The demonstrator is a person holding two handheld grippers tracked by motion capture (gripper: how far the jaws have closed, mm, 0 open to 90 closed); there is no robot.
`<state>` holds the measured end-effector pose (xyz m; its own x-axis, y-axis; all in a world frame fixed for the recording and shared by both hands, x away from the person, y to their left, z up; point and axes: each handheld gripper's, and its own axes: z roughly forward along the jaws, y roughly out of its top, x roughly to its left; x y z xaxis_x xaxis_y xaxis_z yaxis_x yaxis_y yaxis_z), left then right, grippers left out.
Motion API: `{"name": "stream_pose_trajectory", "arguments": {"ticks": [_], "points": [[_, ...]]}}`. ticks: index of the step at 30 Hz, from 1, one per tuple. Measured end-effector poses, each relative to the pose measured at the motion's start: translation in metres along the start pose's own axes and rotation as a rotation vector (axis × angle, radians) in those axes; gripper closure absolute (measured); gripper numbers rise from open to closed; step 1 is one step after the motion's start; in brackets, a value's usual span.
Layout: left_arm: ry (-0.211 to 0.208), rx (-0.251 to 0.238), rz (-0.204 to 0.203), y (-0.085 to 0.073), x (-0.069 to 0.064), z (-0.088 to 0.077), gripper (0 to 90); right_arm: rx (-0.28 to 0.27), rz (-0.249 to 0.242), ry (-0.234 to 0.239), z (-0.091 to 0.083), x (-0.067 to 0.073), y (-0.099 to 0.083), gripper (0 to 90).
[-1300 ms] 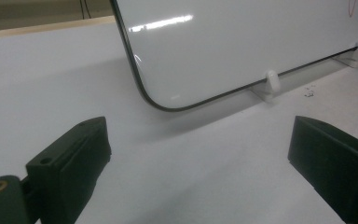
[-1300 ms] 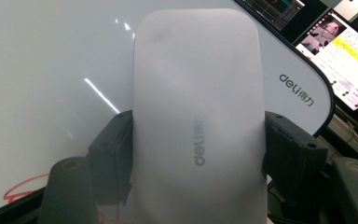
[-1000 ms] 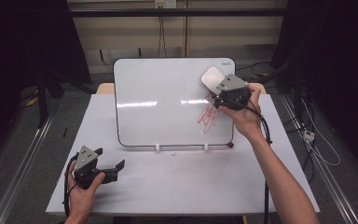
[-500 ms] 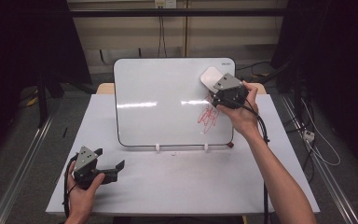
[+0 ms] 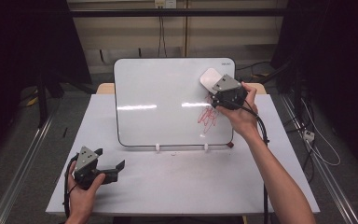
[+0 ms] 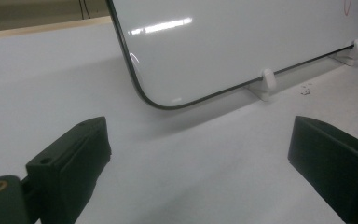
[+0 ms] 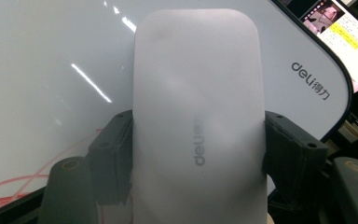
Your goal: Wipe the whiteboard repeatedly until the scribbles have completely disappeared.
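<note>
Our right gripper (image 5: 218, 88) pinches the white eraser (image 5: 210, 78) by its long sides, at the whiteboard (image 5: 168, 93)'s far right corner. The red scribble (image 5: 208, 116) just below is unwiped, so erasing remains. The eraser's long axis points far-left. Our left gripper (image 5: 109, 164) rests spread on the surface (image 5: 191, 182), near left.

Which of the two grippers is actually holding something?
The right gripper, up at the whiteboard: its fingers clamp a white eraser. The left gripper rests open on the table.
</note>
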<state>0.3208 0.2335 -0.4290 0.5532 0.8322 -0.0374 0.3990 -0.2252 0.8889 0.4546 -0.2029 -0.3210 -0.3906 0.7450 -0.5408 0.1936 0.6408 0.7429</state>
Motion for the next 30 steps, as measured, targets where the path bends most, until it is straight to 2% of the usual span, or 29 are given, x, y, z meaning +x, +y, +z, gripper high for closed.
{"name": "stream_pose_trajectory", "arguments": {"ticks": [9,20,25,30], "points": [[0.001,-0.001,0.008,0.0,-0.001,0.0,5.4,0.0,-0.021,0.015,0.0,0.005,-0.003,31.7],[0.001,0.003,0.009,0.0,-0.002,0.0,5.4,-0.006,-0.042,0.041,-0.002,0.02,-0.011,31.7],[-0.009,0.006,0.022,0.001,-0.005,0.001,5.3,-0.003,-0.075,0.068,-0.005,0.031,-0.017,31.6],[-0.003,0.008,0.015,0.0,-0.003,0.001,5.3,-0.001,-0.082,0.054,-0.006,0.032,-0.016,31.6]]}}
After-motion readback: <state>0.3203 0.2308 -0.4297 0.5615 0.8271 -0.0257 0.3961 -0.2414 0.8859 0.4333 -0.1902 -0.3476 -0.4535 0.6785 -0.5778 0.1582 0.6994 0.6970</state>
